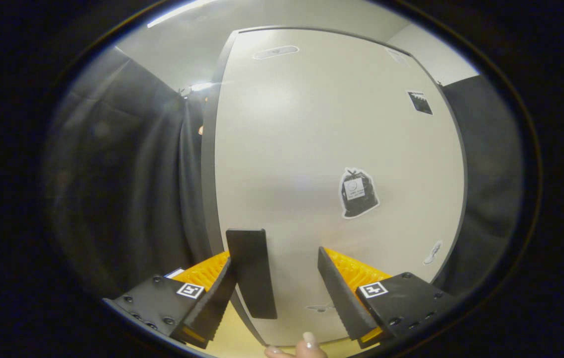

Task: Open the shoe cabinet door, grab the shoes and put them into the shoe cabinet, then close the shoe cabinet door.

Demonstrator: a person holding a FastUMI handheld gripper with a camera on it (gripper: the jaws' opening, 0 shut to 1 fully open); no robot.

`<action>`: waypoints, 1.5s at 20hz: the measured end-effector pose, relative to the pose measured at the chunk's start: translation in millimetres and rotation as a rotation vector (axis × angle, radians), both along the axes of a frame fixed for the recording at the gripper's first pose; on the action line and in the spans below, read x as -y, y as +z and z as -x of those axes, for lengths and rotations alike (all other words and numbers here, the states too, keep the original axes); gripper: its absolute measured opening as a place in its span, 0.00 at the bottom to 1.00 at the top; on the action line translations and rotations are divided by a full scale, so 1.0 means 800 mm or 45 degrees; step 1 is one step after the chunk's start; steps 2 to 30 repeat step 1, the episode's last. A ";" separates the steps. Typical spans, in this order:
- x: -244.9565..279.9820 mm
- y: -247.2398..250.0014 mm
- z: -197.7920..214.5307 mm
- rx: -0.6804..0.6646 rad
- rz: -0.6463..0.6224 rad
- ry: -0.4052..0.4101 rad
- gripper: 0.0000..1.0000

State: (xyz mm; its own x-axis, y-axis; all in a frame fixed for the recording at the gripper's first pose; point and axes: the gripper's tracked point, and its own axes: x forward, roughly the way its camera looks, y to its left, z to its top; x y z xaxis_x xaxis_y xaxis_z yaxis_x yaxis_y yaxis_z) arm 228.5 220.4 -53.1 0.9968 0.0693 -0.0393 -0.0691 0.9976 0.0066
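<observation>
- Light is coming from a ceiling strip [182, 12] overhead, glaring white.
- A soft sheen is spreading across the pale cabinet door [331, 149], washing out its upper half.
- The dark curtain [128, 189] is looking hazy and smeared.
- Fisheye distortion is bowing the door's straight edges.
- The gripper [287, 278] fingers are showing sharper than the rest.

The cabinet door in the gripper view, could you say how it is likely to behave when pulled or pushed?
The cabinet door looks like a flat rigid panel, so it should probably swing as one piece without flexing. Its face seems smooth and glossy, so the fingers may slip there; the dark edge looks like a better hold. The gripper is open.
</observation>
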 end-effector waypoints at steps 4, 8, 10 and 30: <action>0.000 0.003 0.002 0.015 0.006 -0.003 0.97; 0.000 0.003 0.002 0.015 0.006 -0.003 0.97; 0.000 0.003 0.002 0.015 0.006 -0.003 0.97; 0.000 0.003 0.002 0.015 0.006 -0.003 0.97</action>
